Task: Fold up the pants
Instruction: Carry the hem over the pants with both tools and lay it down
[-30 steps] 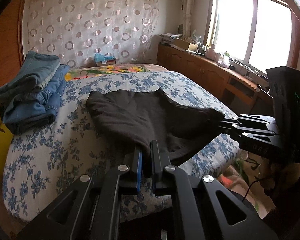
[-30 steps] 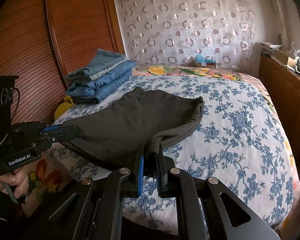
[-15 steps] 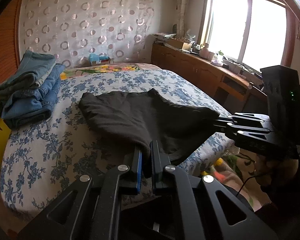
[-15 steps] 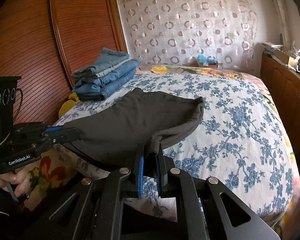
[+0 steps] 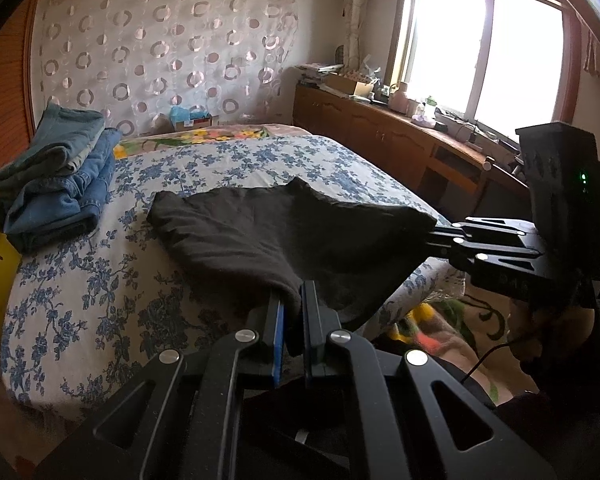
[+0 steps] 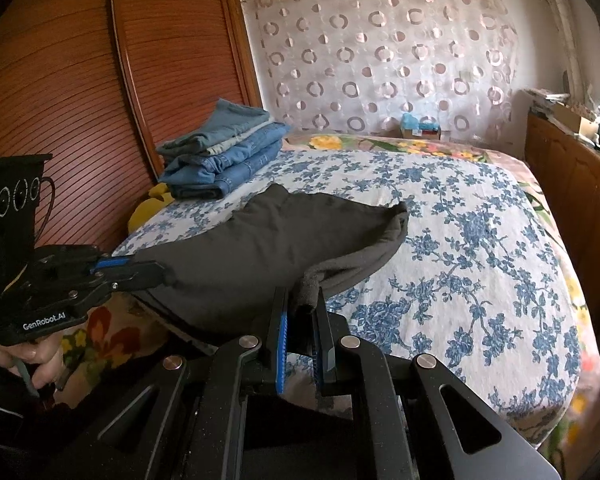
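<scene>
- On the bed (image 5: 84,320) lie the dark pants (image 5: 260,240), near edge lifted.
- Left tongs (image 5: 292,312) and right tongs (image 6: 302,308) each clamp a near corner.
- Folded jeans (image 6: 224,168) are stacked aside; these pants look mid-fold, not yet stacked.

Pants (image 5: 284,236) (dark) in left claw (image 5: 292,300)
</scene>
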Action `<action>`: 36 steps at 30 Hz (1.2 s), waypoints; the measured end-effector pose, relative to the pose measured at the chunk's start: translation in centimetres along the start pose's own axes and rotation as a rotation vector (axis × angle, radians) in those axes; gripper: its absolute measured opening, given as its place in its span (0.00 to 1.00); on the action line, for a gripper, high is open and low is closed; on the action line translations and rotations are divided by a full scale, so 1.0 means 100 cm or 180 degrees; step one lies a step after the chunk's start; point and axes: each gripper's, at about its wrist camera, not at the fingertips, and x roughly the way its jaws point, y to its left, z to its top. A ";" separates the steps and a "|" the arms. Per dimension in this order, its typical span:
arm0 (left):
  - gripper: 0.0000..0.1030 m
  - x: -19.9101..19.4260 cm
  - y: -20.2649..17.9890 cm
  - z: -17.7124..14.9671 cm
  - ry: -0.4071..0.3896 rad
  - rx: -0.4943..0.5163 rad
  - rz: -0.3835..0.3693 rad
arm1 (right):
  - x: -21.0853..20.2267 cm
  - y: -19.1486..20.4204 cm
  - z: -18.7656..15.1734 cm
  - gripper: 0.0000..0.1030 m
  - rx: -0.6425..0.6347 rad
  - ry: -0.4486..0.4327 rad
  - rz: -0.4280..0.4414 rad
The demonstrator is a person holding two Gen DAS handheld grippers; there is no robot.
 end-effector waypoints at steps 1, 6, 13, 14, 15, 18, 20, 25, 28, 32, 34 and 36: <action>0.07 -0.002 -0.001 -0.001 -0.0002 0.0000 -0.0003 | -0.001 0.001 -0.001 0.09 -0.0007 0.0008 0.0013; 0.07 -0.002 -0.001 0.000 -0.0010 -0.0009 -0.0004 | -0.002 0.001 -0.002 0.09 -0.0016 0.0020 0.0031; 0.07 0.019 0.011 0.019 0.0019 0.0003 0.0070 | 0.019 -0.014 0.015 0.09 0.0080 -0.0013 0.0005; 0.07 0.021 0.013 0.022 0.0011 0.0002 0.0086 | 0.024 -0.018 0.018 0.09 0.0102 -0.0014 -0.0015; 0.07 0.025 0.016 0.026 0.0003 -0.0009 0.0120 | 0.029 -0.021 0.021 0.09 0.0125 -0.0015 -0.0022; 0.07 0.033 0.024 0.040 -0.0039 -0.0044 0.0156 | 0.046 -0.031 0.031 0.09 0.0219 -0.0014 0.0002; 0.07 0.037 0.029 0.048 -0.0071 -0.0052 0.0155 | 0.058 -0.034 0.037 0.09 0.0220 -0.0014 -0.0060; 0.07 0.057 0.040 0.066 -0.0054 -0.0032 0.0220 | 0.082 -0.040 0.052 0.09 0.0210 -0.0012 -0.0142; 0.07 0.070 0.045 0.072 -0.0017 -0.0027 0.0288 | 0.098 -0.041 0.059 0.09 0.0161 0.0022 -0.0268; 0.08 0.076 0.051 0.072 -0.0017 -0.0064 0.0290 | 0.113 -0.038 0.060 0.09 0.0129 0.0089 -0.0285; 0.13 0.077 0.052 0.071 0.0007 -0.0069 0.0262 | 0.121 -0.039 0.060 0.09 0.0125 0.0131 -0.0293; 0.20 0.076 0.052 0.070 0.0000 -0.0057 0.0281 | 0.127 -0.041 0.061 0.10 0.0134 0.0154 -0.0308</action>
